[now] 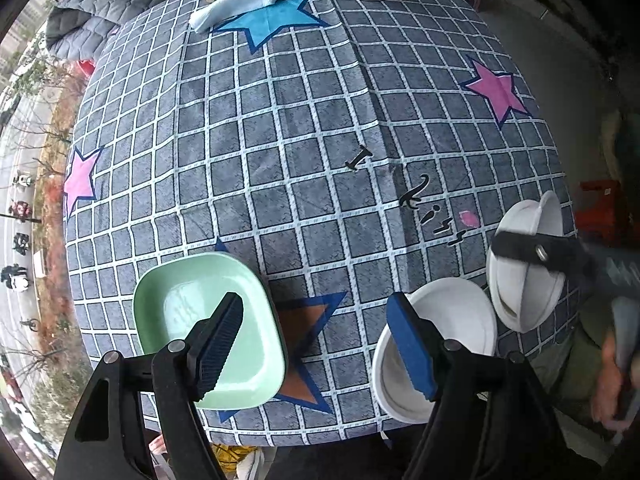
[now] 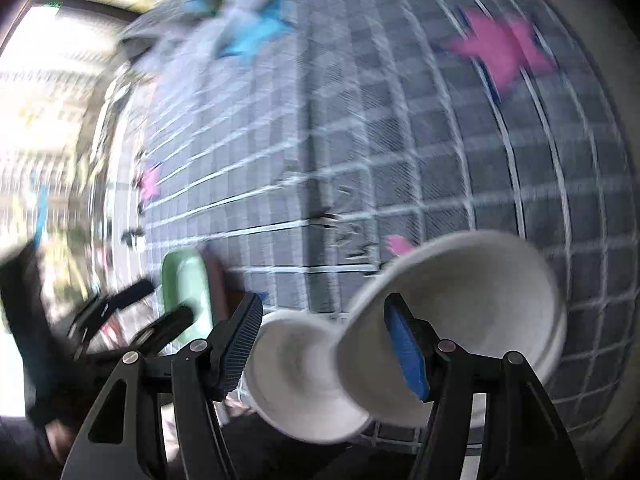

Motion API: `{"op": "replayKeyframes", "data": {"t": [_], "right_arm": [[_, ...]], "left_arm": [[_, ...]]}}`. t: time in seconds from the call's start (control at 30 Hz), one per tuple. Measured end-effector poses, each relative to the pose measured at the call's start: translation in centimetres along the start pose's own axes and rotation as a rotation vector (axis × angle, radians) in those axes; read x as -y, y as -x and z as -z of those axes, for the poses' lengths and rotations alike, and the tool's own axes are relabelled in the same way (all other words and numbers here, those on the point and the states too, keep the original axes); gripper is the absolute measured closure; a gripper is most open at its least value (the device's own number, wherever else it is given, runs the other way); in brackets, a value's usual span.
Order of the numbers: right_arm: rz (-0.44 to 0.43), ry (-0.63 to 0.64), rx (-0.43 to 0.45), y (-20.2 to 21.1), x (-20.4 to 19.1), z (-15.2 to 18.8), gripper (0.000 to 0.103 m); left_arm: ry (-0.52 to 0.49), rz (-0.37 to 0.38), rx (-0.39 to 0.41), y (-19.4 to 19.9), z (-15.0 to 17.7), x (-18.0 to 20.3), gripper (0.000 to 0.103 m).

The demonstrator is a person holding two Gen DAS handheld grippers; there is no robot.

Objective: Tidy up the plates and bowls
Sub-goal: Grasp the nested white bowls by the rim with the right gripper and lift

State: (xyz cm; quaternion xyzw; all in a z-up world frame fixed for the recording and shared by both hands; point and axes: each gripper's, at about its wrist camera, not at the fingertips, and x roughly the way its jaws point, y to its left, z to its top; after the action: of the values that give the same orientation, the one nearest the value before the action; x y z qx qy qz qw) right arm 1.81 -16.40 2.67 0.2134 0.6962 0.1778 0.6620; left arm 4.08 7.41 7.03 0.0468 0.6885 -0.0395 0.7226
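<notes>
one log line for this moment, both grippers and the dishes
left gripper: open, over table edge | right gripper: open, by tilted white bowl | second white bowl and green dish on table | right view blurred

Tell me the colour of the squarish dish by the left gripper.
Pale mint green dish, plain with no pattern; clearest in the left wrist view.

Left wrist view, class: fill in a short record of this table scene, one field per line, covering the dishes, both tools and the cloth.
green dish: green rectangular dish, near table edge
white bowls: one white bowl near edge; second white bowl tilted
left tool: left tool open, above the dishes
right tool: right tool at the tilted bowl; grip unclear
cloth: grid tablecloth with stars
</notes>
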Motion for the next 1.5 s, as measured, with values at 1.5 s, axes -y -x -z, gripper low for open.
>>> {"op": "replayKeyframes", "data": {"t": [1.5], "right_arm": [[-0.122, -0.163, 0.15, 9.7, 8.1, 8.3, 0.037]], "left_arm": [[-0.141, 0.281, 0.059, 0.3, -4.0, 10.6, 0.024]]}}
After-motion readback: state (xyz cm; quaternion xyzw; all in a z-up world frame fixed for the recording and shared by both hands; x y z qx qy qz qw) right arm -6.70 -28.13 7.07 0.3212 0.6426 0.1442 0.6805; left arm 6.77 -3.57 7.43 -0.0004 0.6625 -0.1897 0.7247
